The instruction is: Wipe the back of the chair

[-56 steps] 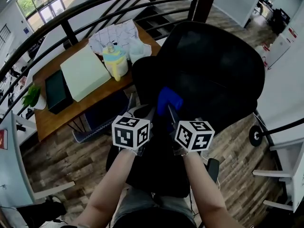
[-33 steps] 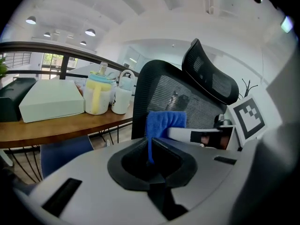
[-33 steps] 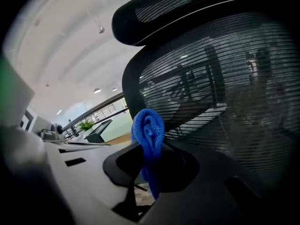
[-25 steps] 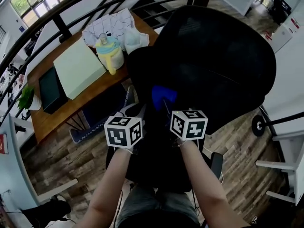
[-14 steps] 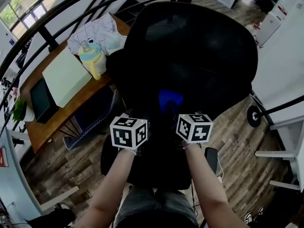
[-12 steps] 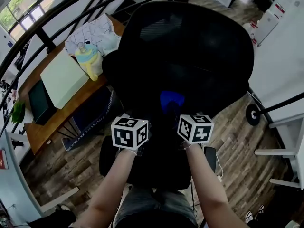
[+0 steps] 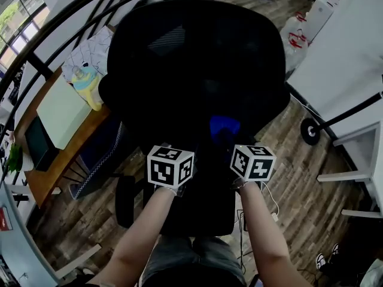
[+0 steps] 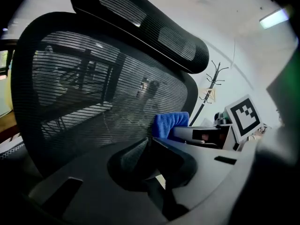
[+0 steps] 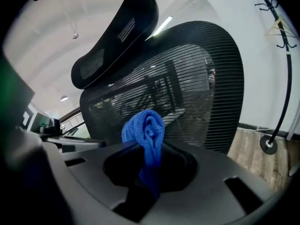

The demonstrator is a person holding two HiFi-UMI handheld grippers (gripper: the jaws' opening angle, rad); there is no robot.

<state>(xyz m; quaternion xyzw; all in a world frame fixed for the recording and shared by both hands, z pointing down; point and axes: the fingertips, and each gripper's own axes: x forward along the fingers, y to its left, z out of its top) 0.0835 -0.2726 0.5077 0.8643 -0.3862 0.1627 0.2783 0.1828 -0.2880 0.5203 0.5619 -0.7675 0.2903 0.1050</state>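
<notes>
Plainly, the right gripper (image 9: pixel 146 149) has its jaws closed tight on a bunched blue knitted cloth (image 9: pixel 145 125), which stands up out of them in a rounded wad. Just ahead of the wad is the lower part of the black mesh chair back (image 9: pixel 192 88), with the curved black headrest (image 9: pixel 117 36) above; whether cloth and mesh actually touch cannot be told. From the head view the cloth (image 7: pixel 224 126) shows low on the chair back (image 7: pixel 197 64), just beyond the right gripper's marker cube. The left gripper (image 8: pixel 149 142) has its jaws brought together with nothing between them, pointed at the same mesh (image 8: pixel 93 97) just beside the cloth (image 8: pixel 171 123). A wooden desk (image 7: pixel 66 154) stands left of the chair.
</notes>
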